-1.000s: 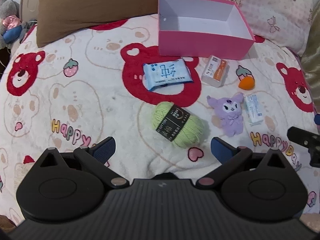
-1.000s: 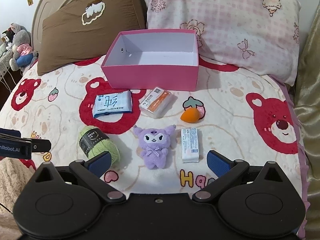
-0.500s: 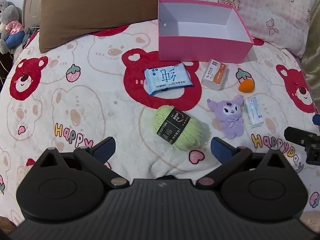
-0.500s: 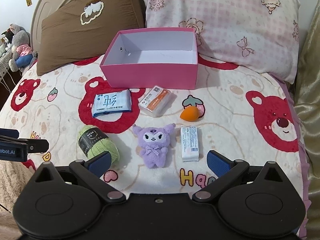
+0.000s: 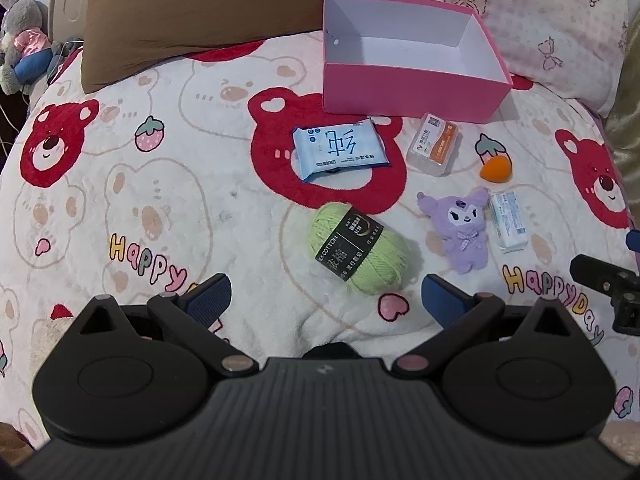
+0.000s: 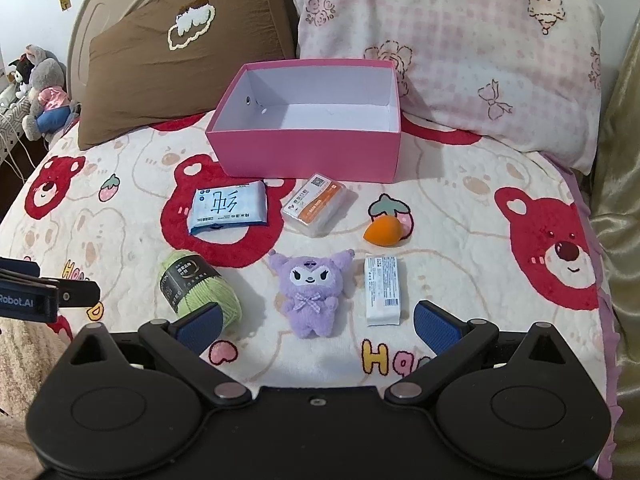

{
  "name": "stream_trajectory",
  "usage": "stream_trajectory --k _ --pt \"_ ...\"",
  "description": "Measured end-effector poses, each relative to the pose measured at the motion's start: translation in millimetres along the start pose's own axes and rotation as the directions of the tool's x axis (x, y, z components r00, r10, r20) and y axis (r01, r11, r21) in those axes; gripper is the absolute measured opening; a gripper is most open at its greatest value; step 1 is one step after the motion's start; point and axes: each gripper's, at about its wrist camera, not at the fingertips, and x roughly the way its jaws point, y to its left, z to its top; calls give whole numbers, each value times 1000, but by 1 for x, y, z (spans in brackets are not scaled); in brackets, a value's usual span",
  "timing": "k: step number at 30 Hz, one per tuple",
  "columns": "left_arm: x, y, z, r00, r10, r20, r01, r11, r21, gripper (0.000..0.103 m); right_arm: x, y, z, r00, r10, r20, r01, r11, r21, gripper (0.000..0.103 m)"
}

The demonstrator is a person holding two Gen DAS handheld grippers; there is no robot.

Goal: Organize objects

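Reading "COTTON" on its black band, the green yarn ball (image 5: 360, 250) lies well in front of the empty pink box (image 6: 308, 152), with bare blanket (image 5: 168, 200) left of the box, while the left gripper (image 5: 326, 294) and right gripper (image 6: 318, 320) hover wide open, holding nothing.

I see a bed (image 6: 460, 216) under a cream blanket (image 6: 120, 240) printed with red bears. A brown pillow (image 6: 188, 56) and a pink checked pillow (image 6: 460, 52) lean on a beige curved headboard (image 6: 86, 32). Plush toys (image 6: 40, 92) sit far left by a white wall (image 6: 36, 0); golden fabric (image 6: 618, 208) edges the right.
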Motion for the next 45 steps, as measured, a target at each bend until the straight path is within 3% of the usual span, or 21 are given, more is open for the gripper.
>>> stream_trajectory --k 18,22,30,41,45 --pt "-14 6 -1 999 -39 7 39 999 2 103 -8 -10 4 999 33 -18 -33 999 -13 103" --pt "-12 6 0 997 -79 3 79 997 6 103 -5 -12 5 998 61 -33 -61 998 -7 103" --pt "20 15 4 995 -100 -22 99 995 -24 103 25 -12 14 984 158 -79 -158 987 0 103" --pt "76 33 -4 995 -93 -21 87 978 -188 100 78 35 20 957 260 -132 -283 938 -200 103" --pt "87 31 -3 998 -70 2 69 978 -197 100 92 43 23 942 311 -125 -332 918 -219 103"
